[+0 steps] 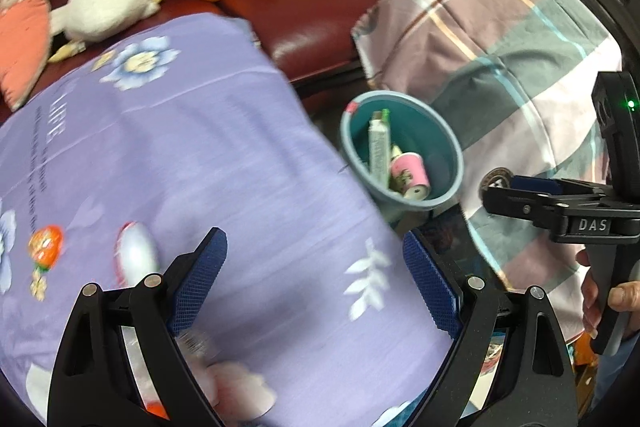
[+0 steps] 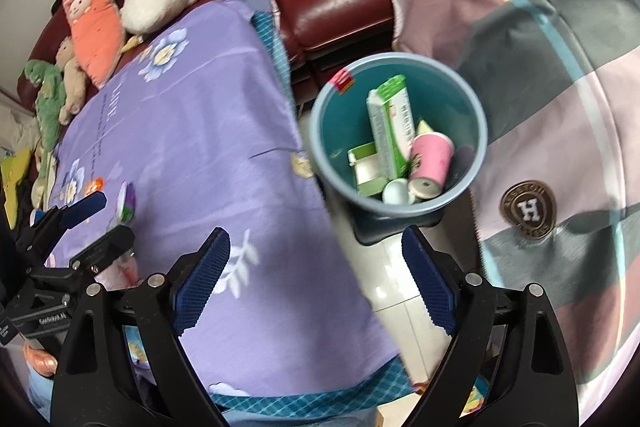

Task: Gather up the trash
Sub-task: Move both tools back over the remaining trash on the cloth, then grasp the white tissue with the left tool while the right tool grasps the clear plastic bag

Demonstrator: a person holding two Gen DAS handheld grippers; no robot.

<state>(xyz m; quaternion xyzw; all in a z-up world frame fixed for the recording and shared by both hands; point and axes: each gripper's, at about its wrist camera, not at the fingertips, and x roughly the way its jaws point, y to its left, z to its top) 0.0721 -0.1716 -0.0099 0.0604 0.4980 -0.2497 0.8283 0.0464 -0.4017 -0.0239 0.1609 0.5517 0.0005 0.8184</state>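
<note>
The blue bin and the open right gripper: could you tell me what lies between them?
In the right wrist view, only bare pale floor tiles lie between the right gripper and the blue bin; nothing is between its open jaws.

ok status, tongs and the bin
Left tongs open, empty. Right tongs open, empty. Bin holds cartons and pink cup. Nothing in the way.

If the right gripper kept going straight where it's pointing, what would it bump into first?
Probably the edge of the purple flowered cloth or the pale floor beside it. The open right gripper points down there; the blue bin sits farther ahead. Depth is unclear.
</note>
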